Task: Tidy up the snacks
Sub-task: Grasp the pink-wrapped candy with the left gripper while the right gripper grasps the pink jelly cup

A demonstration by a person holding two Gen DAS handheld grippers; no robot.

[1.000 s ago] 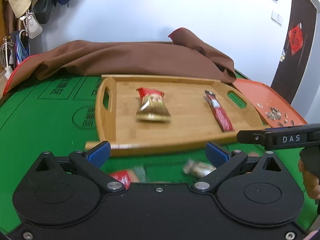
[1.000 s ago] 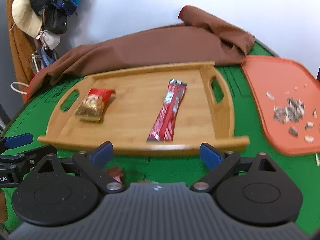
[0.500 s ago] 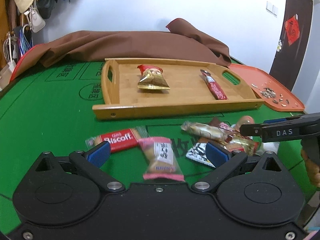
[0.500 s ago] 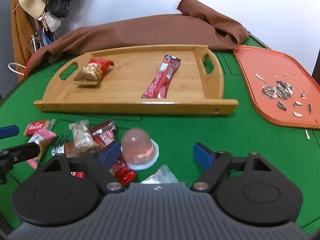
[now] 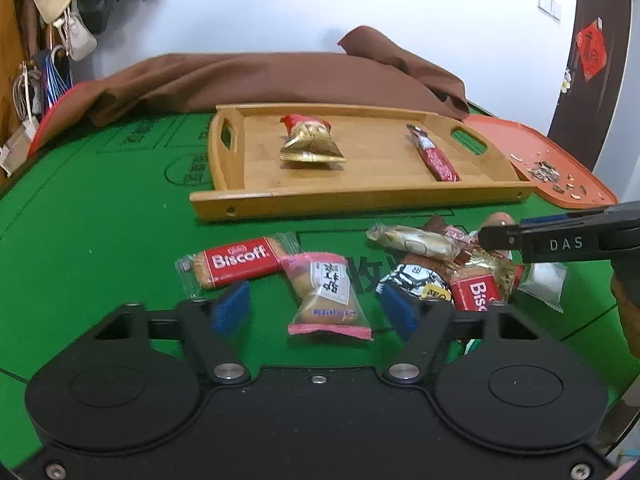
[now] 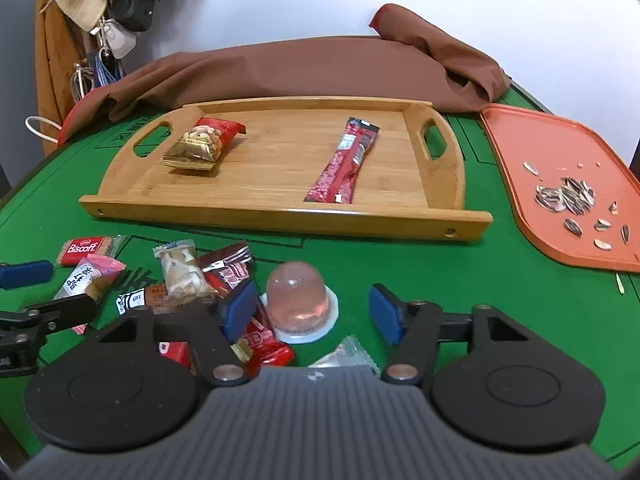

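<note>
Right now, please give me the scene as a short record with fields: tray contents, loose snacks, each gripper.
wooden tray: nut packet, red stick packet
loose on green table: Biscoff biscuit, pink-edged cake packet, jelly cup, pile of wrappers
left gripper: jaws closing around the pink-edged cake packet, not touching
right gripper: jaws closing around the jelly cup, not touching

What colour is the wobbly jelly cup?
Pale pink jelly cup on a white base, clearest in the right wrist view.
</note>
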